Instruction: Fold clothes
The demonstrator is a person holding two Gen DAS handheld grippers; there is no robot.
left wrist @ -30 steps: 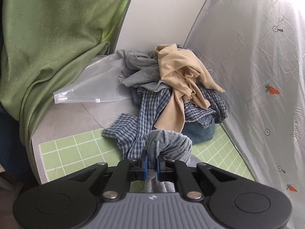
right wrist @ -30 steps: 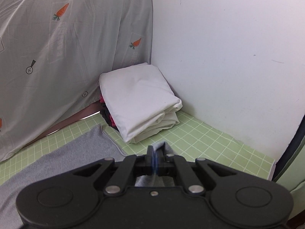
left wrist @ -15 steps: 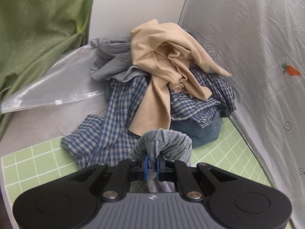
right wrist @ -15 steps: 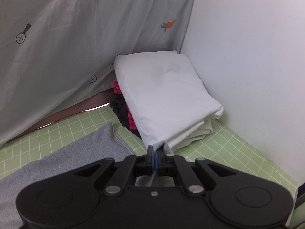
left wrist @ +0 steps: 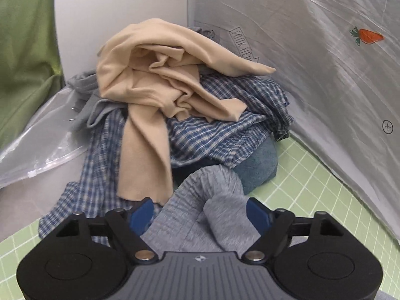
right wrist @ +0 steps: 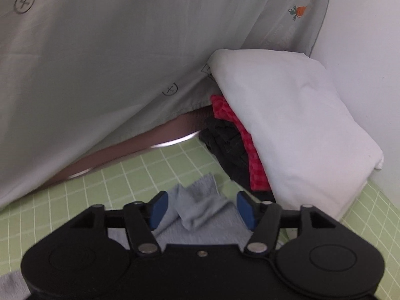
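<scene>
A grey garment (left wrist: 212, 200) lies bunched between the blue pads of my left gripper (left wrist: 200, 215), whose jaws are opening and no longer press on the cloth. Just beyond it sits a heap of unfolded clothes: a beige top (left wrist: 160, 80), a blue plaid shirt (left wrist: 225, 130) and a blue denim piece (left wrist: 260, 165). In the right wrist view another corner of the grey garment (right wrist: 200, 200) rests loose between the spreading pads of my right gripper (right wrist: 202, 208), on the green grid mat (right wrist: 140, 170).
A folded stack stands close ahead on the right: a white cloth (right wrist: 295, 125) over a red checked piece (right wrist: 240, 135) and a black one (right wrist: 225, 147). A grey carrot-print sheet (right wrist: 112, 62) hangs behind. A clear plastic bag (left wrist: 42, 140) and a green curtain (left wrist: 22, 70) lie left.
Both grippers, earlier shut on the grey garment, have spread their jaws and let the cloth go. Both have moved forward and lower, nearer the clothes heap and the folded stack.
</scene>
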